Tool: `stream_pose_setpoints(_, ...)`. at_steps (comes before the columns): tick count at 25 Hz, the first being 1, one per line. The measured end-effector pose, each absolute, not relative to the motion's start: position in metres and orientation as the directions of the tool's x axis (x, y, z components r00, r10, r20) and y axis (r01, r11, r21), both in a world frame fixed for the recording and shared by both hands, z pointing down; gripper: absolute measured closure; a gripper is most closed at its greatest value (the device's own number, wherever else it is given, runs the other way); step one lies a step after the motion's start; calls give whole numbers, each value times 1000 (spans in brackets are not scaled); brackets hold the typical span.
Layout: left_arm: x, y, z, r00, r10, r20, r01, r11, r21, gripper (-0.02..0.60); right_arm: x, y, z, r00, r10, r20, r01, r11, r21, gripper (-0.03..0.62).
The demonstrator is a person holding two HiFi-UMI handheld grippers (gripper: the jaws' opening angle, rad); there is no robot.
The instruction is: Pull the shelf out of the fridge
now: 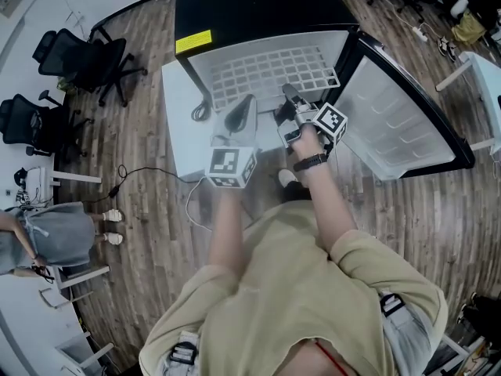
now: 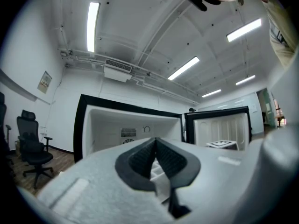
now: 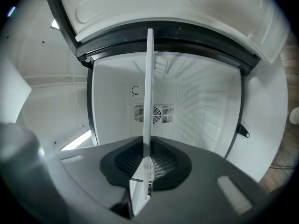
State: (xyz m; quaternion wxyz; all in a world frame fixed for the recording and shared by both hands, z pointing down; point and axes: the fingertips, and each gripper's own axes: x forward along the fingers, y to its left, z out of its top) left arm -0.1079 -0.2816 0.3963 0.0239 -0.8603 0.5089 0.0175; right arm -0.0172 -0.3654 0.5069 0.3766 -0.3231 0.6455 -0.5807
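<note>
The white wire shelf (image 1: 270, 73) sticks out of the front of the small black fridge (image 1: 250, 6), with its front edge towards me. Both grippers hold that edge. My left gripper (image 1: 245, 106) is shut on it near the middle, and a white piece of shelf (image 2: 158, 171) shows between its dark pads (image 2: 140, 160). To its right, my right gripper (image 1: 288, 94) is also shut on the shelf. In the right gripper view the shelf (image 3: 149, 92) appears edge-on as a thin white blade running from the pads (image 3: 163, 162) into the white fridge interior (image 3: 196, 106).
The fridge door (image 1: 399, 124) stands open to the right, its white liner facing up. A white board (image 1: 182, 124) lies under the fridge's left side, with a cable (image 1: 149, 171) on the wood floor. Two office chairs (image 1: 82, 57) and a person (image 1: 55, 233) are at the left.
</note>
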Motion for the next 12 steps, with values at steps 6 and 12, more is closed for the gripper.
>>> stream_pose_setpoints(6, -113, -271, 390, 491, -869, -59, -871, -490, -29, 580, -14, -354, 503, -498, -859, -117, 13, 128, -992, 556)
stream_pose_setpoints(12, -117, -258, 387, 494, -867, -66, -869, -494, -24, 580, -12, -335, 502, -494, -861, -120, 19, 127, -992, 556)
